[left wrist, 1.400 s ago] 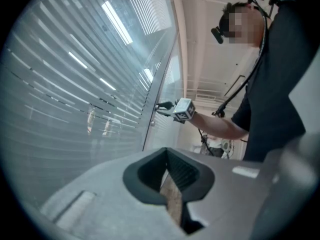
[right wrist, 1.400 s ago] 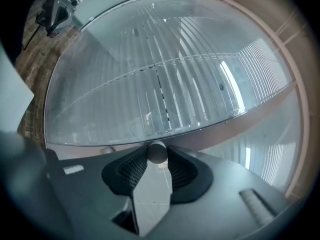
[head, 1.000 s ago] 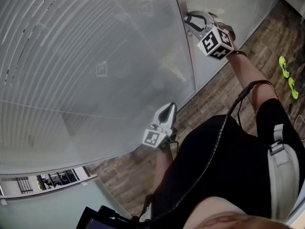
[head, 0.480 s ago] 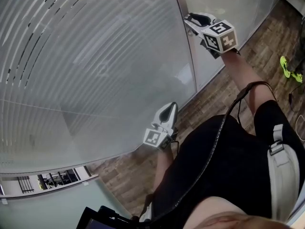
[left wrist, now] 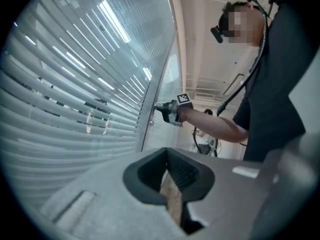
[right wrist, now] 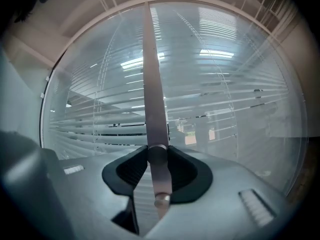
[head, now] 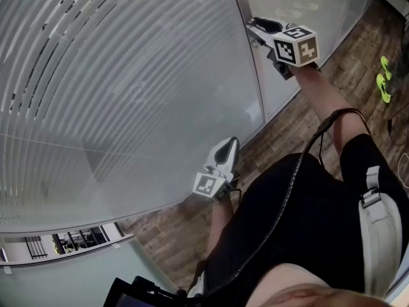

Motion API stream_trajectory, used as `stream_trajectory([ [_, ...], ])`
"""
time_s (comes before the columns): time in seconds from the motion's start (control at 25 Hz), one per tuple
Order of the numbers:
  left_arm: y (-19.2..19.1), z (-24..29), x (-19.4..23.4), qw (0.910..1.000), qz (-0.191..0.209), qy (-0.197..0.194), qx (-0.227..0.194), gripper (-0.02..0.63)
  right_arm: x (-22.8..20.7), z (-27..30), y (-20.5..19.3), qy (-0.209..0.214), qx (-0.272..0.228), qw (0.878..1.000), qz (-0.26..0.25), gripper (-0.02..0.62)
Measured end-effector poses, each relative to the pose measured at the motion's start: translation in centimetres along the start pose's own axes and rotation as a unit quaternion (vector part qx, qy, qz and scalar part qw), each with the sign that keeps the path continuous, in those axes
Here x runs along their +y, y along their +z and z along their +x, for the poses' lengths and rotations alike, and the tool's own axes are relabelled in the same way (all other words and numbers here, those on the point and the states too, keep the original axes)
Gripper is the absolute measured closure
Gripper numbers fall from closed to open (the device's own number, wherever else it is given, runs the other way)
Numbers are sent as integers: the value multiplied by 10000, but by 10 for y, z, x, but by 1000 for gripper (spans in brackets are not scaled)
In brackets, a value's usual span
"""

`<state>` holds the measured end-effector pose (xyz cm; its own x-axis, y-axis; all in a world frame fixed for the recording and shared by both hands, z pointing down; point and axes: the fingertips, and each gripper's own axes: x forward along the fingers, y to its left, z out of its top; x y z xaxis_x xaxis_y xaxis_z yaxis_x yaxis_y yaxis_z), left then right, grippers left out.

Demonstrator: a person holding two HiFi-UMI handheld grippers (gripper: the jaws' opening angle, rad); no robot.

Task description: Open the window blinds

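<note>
The right gripper (head: pixel 257 29) clamped the tilt knob (right wrist: pixel 157 161) between its jaws, apparently the slat-tilting step, next needing a wrist roll; the left gripper (head: pixel 228 144) hung closed, empty.

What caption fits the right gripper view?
Right gripper clamped on the knob of the window frame, blinds beyond.

blinds (head: pixel 128 94): pale grey-white, thin horizontal stripes all the way down | floor (head: pixel 281 130): brown wood planks, kinda streaky | left gripper (head: pixel 226 144): light grey, black pads; cube's got black-and-white squares | right gripper (head: pixel 255 25): same deal; cube edges tan-ish | knob (right wrist: pixel 159 176): dull silver | shirt (head: pixel 287 222): black | strap (head: pixel 378 235): off-white | shoes (head: pixel 382 88): neon yellow-green lol
</note>
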<state>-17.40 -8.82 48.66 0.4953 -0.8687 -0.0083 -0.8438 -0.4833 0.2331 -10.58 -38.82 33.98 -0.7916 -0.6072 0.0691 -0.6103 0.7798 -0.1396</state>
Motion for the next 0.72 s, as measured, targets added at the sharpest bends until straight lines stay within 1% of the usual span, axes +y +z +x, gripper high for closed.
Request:
stream_trajectory([
  [0.28, 1, 1, -4, 10000, 6, -30, 1, 603, 2, -2, 1, 32, -10, 10000, -38, 466],
  [0.44, 1, 2, -6, 10000, 13, -53, 19, 603, 3, -2, 0, 57, 65, 9999, -115, 465],
  [0.52, 1, 2, -7, 10000, 15, -58, 20, 603, 5, -3, 5, 105, 41, 9998, -175, 442],
  [0.6, 0, 1, -7, 10000, 12, -62, 13, 603, 8, -6, 10, 160, 18, 9988, -467, 435],
  [0.68, -1, 1, -7, 10000, 7, -67, 18, 603, 13, -8, 12, 171, 103, 9930, -1165, 426],
  [0.72, -1, 1, -7, 10000, 0, -65, 22, 603, 15, -9, 13, 120, 158, 9867, -1614, 422],
])
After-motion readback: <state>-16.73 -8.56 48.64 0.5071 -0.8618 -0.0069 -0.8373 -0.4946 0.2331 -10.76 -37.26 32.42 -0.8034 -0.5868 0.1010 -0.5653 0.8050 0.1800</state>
